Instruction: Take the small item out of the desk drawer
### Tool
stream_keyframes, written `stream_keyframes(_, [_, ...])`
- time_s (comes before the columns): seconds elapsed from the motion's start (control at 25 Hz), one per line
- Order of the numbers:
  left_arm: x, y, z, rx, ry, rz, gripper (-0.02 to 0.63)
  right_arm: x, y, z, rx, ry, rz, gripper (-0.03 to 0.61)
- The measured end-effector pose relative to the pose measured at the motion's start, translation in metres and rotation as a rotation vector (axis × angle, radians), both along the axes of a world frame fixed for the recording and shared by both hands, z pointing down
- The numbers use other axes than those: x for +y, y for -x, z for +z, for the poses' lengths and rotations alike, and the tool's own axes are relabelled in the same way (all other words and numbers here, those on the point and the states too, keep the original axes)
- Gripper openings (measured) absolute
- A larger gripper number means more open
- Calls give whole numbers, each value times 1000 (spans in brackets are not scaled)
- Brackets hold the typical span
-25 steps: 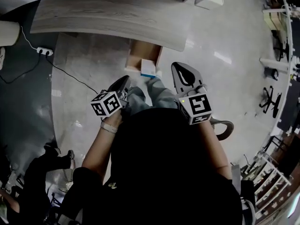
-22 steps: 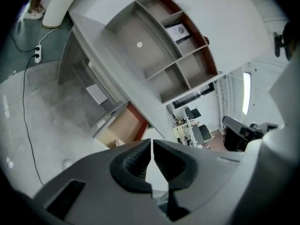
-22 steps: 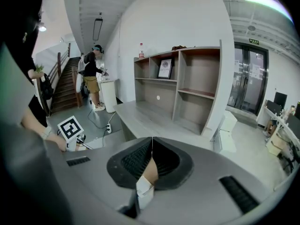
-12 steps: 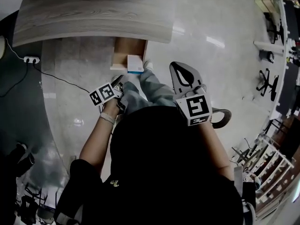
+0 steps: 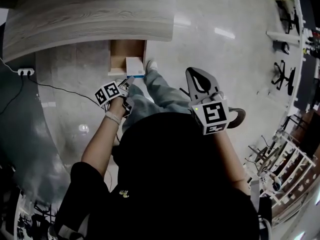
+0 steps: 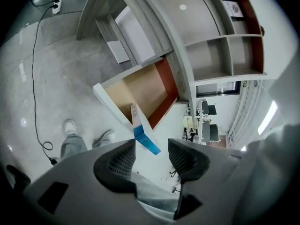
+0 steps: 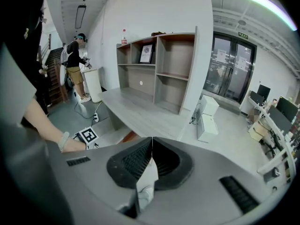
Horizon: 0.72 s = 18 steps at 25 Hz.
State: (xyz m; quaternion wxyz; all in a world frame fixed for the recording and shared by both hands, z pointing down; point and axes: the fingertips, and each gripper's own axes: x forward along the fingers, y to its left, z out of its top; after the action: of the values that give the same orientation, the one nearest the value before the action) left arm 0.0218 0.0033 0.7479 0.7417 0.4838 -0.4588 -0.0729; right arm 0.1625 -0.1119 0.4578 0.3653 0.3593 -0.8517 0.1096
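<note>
Against the head view a second ago, the left gripper has gone forward and now sits right at the front of the open drawer, where before it hung well back over the person's leg. The camera has swung too, so the desk and drawer lie further left and higher in that view. The right gripper has kept its place out over the floor, apart from the desk. In the left gripper view the left gripper has its jaws moderately wide with nothing clamped. The small white box with a blue end stands on edge at the drawer's near corner, and its blue end shows in the gap close to one jaw. We cannot tell whether that jaw touches it. The head view shows the same box against the drawer front. The right gripper has its jaws pressed together, holding nothing. The back of the drawer runs out of sight under the desk. The person's dark torso fills the lower head view, and the box's bottom edge is cut off behind the jaws. A shoe stands just beside the drawer.
</note>
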Motion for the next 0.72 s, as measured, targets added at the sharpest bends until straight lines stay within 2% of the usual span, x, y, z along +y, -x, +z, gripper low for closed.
stream_keyframes(0.12, [-2,-4,13,-8,35,5,228,-2,-7,4,7,11,13,-3])
stream_keyframes(0.72, [-9,-13,44,-1,110,-43,230,-4,-23,10,45,32,-5,-3])
